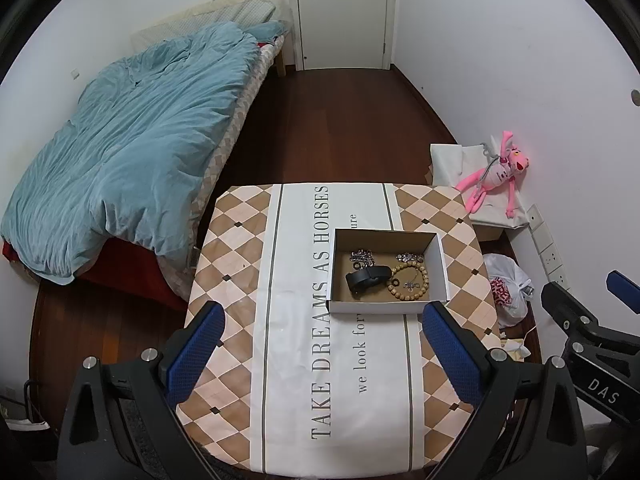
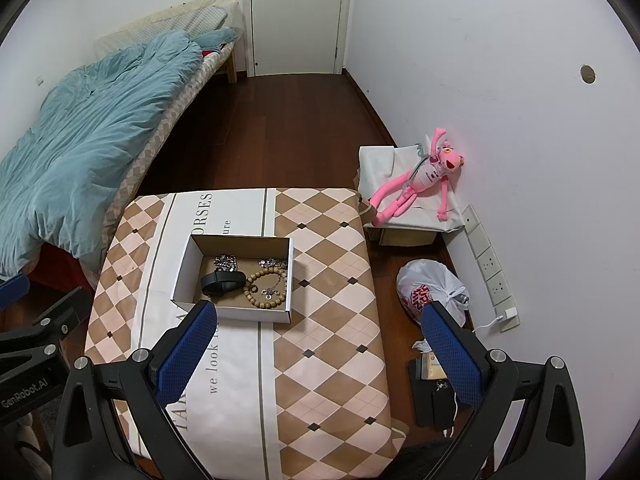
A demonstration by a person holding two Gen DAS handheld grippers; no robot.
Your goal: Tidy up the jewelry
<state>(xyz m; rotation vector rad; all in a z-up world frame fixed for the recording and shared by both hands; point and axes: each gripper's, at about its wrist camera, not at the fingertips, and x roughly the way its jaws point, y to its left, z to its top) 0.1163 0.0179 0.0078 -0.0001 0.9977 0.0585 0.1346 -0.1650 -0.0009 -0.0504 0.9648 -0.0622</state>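
Observation:
An open white cardboard box sits on the table. Inside it lie a black wristband, a wooden bead bracelet, and silver chain pieces with small silver pendants. My left gripper is open and empty, high above the table in front of the box. My right gripper is open and empty, to the right of the box. Each gripper's body shows at the edge of the other's view.
The table carries a checked cloth with printed lettering. A bed with a blue duvet stands left. A pink plush toy lies on a covered box by the right wall. A white plastic bag and dark items lie on the floor.

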